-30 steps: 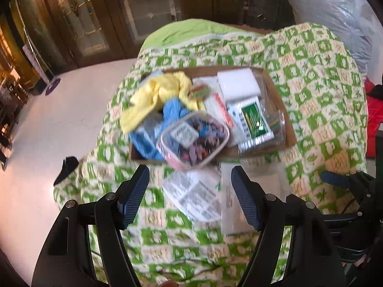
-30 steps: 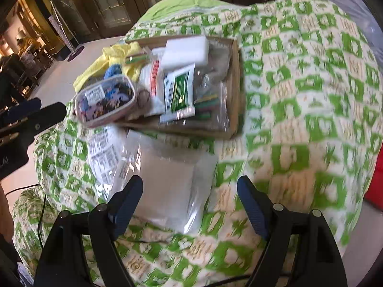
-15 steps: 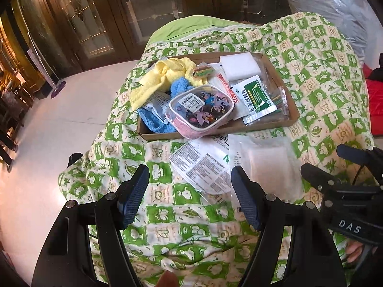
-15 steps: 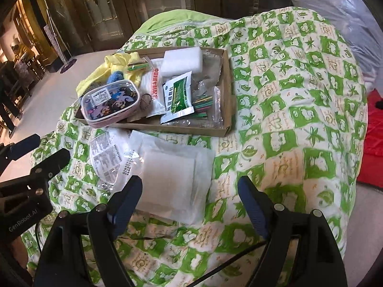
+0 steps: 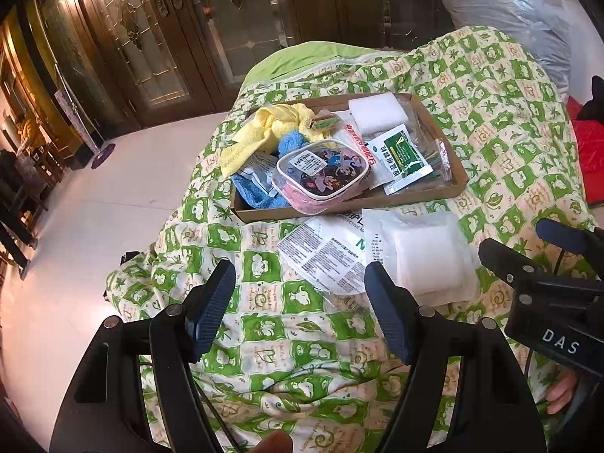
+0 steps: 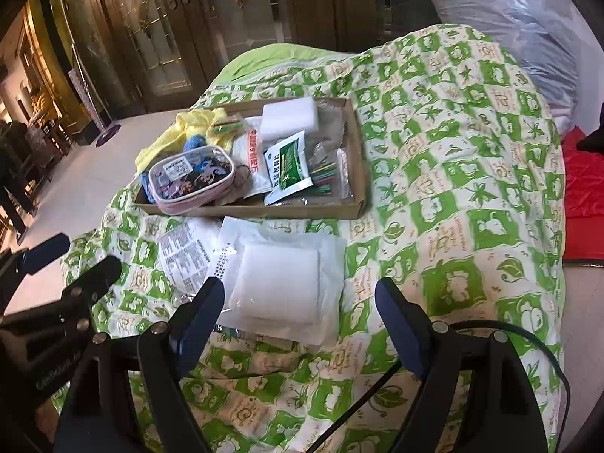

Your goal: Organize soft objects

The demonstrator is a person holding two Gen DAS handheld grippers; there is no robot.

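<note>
A shallow cardboard tray (image 5: 462, 181) (image 6: 360, 185) lies on a green-and-cream quilt. It holds a yellow cloth (image 5: 264, 128) (image 6: 177, 128), a blue cloth (image 5: 256, 194), a clear pink-edged pouch (image 5: 321, 173) (image 6: 188, 181), a white sponge block (image 5: 377, 111) (image 6: 288, 117) and a green sachet (image 5: 400, 154) (image 6: 288, 162). In front of the tray lie a white gauze packet (image 5: 426, 256) (image 6: 279, 283) and a printed mask packet (image 5: 324, 256) (image 6: 185, 253). My left gripper (image 5: 300, 294) and right gripper (image 6: 300, 305) are open and empty, held above the quilt short of the packets.
The quilt (image 5: 502, 113) covers a mound that drops off to pale floor (image 5: 94, 207) on the left. Dark wooden glazed doors (image 5: 158, 37) stand behind. A plastic-wrapped bundle (image 6: 509, 19) sits at back right, red fabric (image 6: 585, 181) at the right edge.
Both grippers have drawn back and up from the tray, which now looks smaller and farther. The two packets stay on the quilt. Jaws stay open.
</note>
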